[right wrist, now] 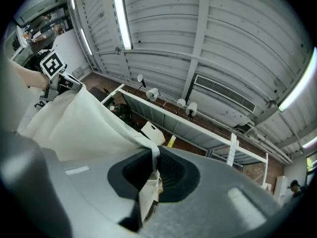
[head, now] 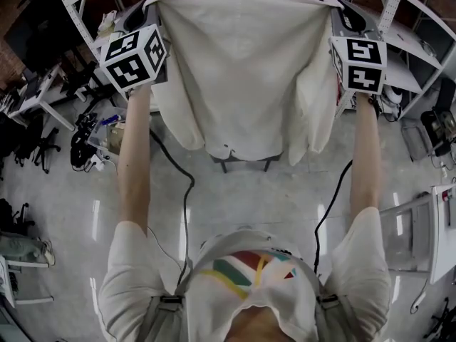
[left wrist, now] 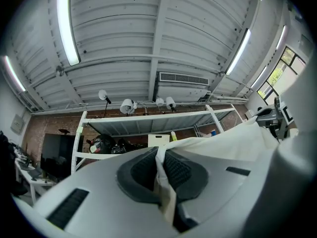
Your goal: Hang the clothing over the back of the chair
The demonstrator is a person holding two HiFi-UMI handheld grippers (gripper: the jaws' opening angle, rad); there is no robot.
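Entry: clothing, cream cloth, matt, softly creased. Shells of left hand-held gripper and right hand-held gripper, grey matt plastic; pads dark, ribbed. Below the clothing, floor pale, glossy, reflecting lights.

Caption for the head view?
Left hand-held gripper and right hand-held gripper, each shut on a top corner, hold a cream garment spread wide.

clothing: cream | left gripper cube: black-white squares | right gripper cube: same | floor: pale grey
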